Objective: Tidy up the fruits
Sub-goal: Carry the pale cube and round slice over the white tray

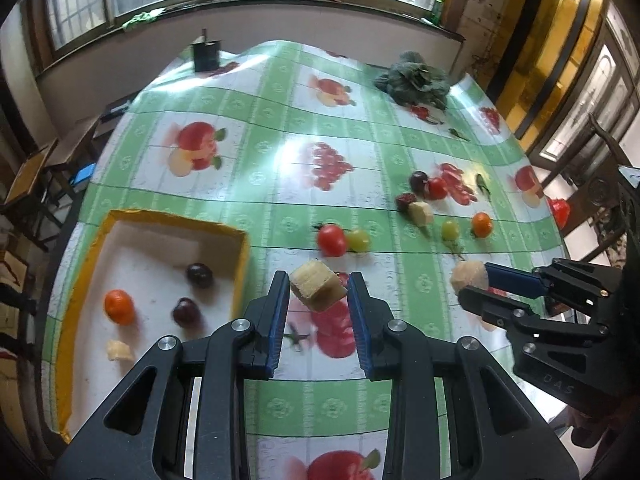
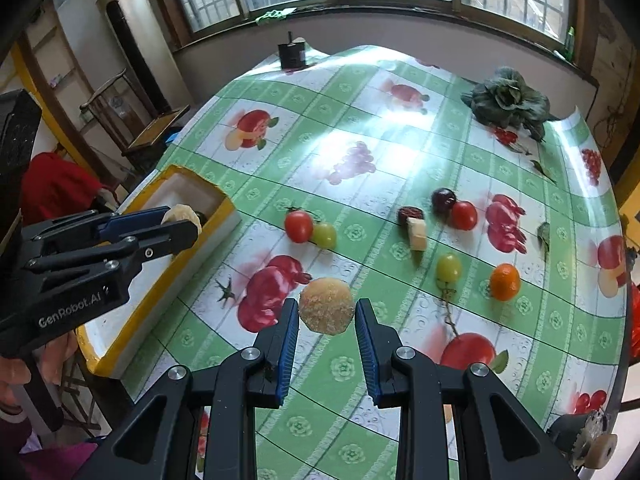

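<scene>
My left gripper (image 1: 319,292) is shut on a pale yellow fruit chunk (image 1: 317,291), held above the tablecloth just right of the yellow-rimmed white box (image 1: 242,268). The box holds an orange (image 1: 119,306), two dark plums (image 1: 199,275) and a pale chunk (image 1: 119,350). My right gripper (image 2: 327,312) is shut on a round pale fruit piece (image 2: 326,310) above the table. Loose on the table lie a tomato (image 2: 298,226), a green grape (image 2: 324,235), a second grape (image 2: 448,267), an orange (image 2: 504,281), a plum (image 2: 443,200), another tomato (image 2: 464,215), a pale chunk (image 2: 417,233) and a dark date (image 2: 409,213).
The round table carries a green fruit-print cloth (image 2: 348,368). A leafy green vegetable (image 2: 506,100) lies at the far right and a dark can (image 2: 291,55) at the far edge. Chairs (image 1: 36,176) stand left of the table. Windows run along the back wall.
</scene>
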A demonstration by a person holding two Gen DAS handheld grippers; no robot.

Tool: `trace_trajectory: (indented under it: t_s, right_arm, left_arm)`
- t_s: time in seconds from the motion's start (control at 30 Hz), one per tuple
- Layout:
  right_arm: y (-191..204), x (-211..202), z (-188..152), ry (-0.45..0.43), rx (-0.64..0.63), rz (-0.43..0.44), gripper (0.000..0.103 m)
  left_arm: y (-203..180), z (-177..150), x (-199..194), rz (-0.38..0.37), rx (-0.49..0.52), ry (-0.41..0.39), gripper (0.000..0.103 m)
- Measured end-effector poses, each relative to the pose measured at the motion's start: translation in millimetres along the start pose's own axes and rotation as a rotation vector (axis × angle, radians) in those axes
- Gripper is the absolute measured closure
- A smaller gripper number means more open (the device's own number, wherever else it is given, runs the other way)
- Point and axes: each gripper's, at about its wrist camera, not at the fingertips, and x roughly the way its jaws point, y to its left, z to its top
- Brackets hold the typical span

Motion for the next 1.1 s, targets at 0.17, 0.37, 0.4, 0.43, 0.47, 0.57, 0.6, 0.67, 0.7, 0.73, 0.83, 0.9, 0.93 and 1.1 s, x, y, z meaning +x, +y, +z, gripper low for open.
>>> trace_trajectory:
  t_s: [0.17, 0.37, 0.4, 0.43, 0.47, 0.57, 0.6, 0.67, 0.7, 0.73, 0.83, 0.9, 0.93, 1.1]
  right_arm:
    - [18, 2, 8, -0.007, -0.036, 0.017, 0.075]
    - [45, 20, 20, 0.016, -0.077, 0.057, 0.075]
    - [50, 23, 22, 0.019, -0.084, 0.063, 0.075]
    - [56, 26, 24, 0.024, -0.096, 0.074, 0.075]
    - [61, 29, 25, 0.028, -0.106, 0.083, 0.075]
    - [79, 38, 31, 0.040, -0.147, 0.109, 0.075]
    - [85, 42, 33, 0.043, -0.156, 0.121, 0.075]
    - [95, 48, 37, 0.052, -0.172, 0.149, 0.075]
    - [99, 51, 39, 0.056, -0.181, 0.156, 0.075]
    - [106, 55, 40, 0.061, -0.195, 0.165, 0.075]
    - [122, 63, 45, 0.074, -0.229, 0.186, 0.075]
    - [134, 70, 49, 0.086, -0.252, 0.211, 0.075]
    - [139, 73, 50, 0.092, -0.265, 0.220, 0.075]
    - [166, 93, 53, 0.123, -0.318, 0.259, 0.075]
  left_arm:
    - [29, -7, -2, 0.056, -0.048, 0.003, 0.074]
    - [65, -21, -7, 0.117, -0.119, 0.010, 0.074]
    - [72, -23, -9, 0.130, -0.132, 0.009, 0.074]
    - [79, -25, -10, 0.139, -0.144, 0.010, 0.074]
    - [86, -28, -11, 0.148, -0.161, 0.013, 0.074]
    - [110, -39, -12, 0.173, -0.219, 0.031, 0.074]
    - [115, -41, -12, 0.176, -0.234, 0.037, 0.074]
    - [128, -48, -12, 0.186, -0.266, 0.050, 0.074]
    - [131, -50, -12, 0.194, -0.275, 0.054, 0.074]
    - [135, -52, -12, 0.201, -0.282, 0.059, 0.074]
    - [145, -60, -10, 0.215, -0.305, 0.074, 0.074]
    - [148, -64, -8, 0.225, -0.310, 0.080, 0.074]
    - [149, -67, -7, 0.231, -0.313, 0.085, 0.074]
    - [160, -77, 1, 0.255, -0.342, 0.110, 0.074]
